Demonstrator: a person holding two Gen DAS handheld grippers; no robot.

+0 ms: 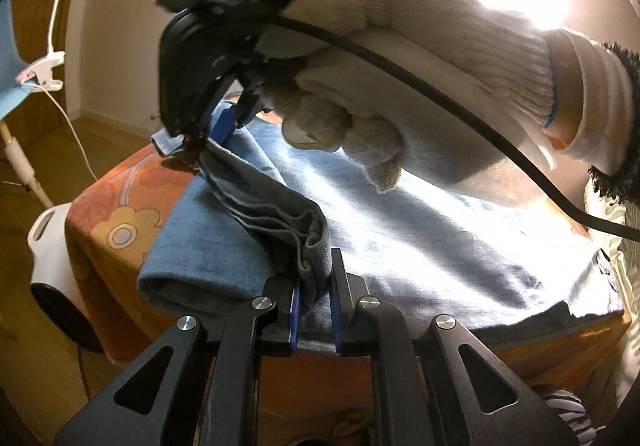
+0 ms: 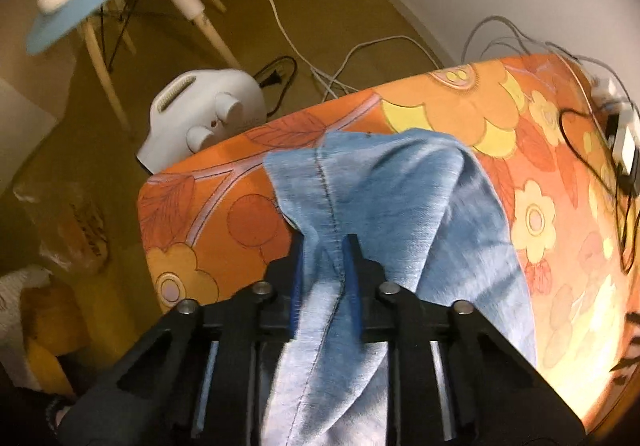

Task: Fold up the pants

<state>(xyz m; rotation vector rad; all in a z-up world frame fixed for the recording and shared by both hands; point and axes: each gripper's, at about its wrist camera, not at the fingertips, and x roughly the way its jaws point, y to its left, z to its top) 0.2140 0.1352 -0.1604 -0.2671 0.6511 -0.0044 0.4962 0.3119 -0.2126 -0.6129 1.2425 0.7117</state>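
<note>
- On the orange flowered surface (image 2: 500,118) the pants (image 1: 400,238) lie spread out, blue denim, partly folded.
- Left tongs (image 1: 314,286) are closed on a bunched edge of the pants, near the front rim.
- Right tongs (image 2: 324,270) are closed on the cloth along a seam; a gloved hand (image 1: 400,58) holds them, pointing steeply down.
- Between both tongs a taut gray band of cloth runs, so the held edge lies along the line from one to the other.
- Most of the pants lie beyond this edge; I judge the next move must carry both tongs together across it.
</note>
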